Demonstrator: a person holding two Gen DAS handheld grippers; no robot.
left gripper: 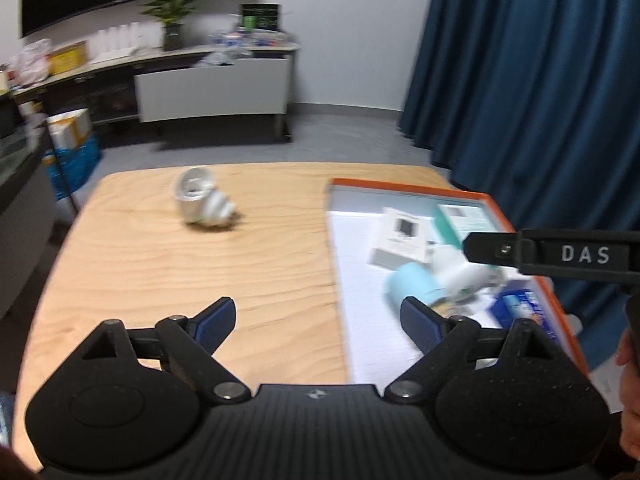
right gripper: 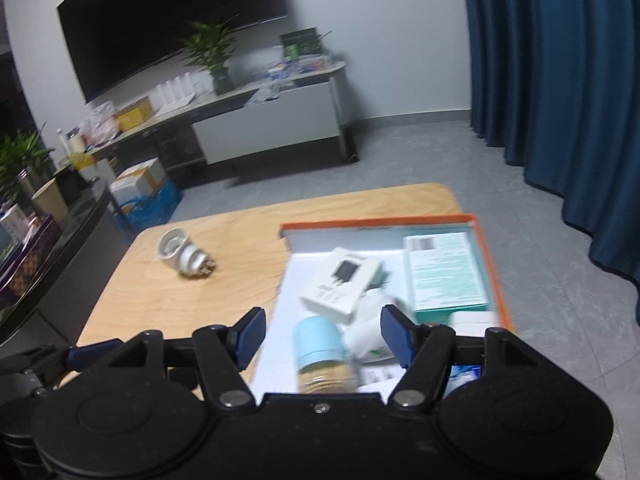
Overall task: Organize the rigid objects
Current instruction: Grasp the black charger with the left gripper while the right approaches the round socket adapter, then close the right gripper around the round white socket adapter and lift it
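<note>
The small white plastic plug adapter (left gripper: 208, 204), a stubby stepped barrel with a wide open cup at one end and metal prongs at the other, lies on its side alone on the light wooden table (left gripper: 168, 280), well apart from the orange-rimmed shallow box (left gripper: 404, 185) at the table's right. It looks light, hard and smooth, so it should not give under the pads but may roll or skid if nudged; the narrower stepped waist between cup and prongs seems the safest place to pinch, across the barrel, not on the thin cup rim. The box already holds a jumble: a white carton printed with a dark charger (right gripper: 342, 280), a teal and white carton (right gripper: 444, 272) against the right wall, a pale blue capped jar with a tan lower part (right gripper: 320, 354) lying toward the near edge, a white rounded container with a green mark (right gripper: 370, 340) touching it, and something blue and white in the near right corner, too blurred to name. The left gripper (left gripper: 318, 320) hangs over the table's near edge with its blue pads spread wide and nothing between them. The right gripper (right gripper: 322, 334) hovers above the box, jaws parted; the jar shows between them, but no pad presses it.
</note>
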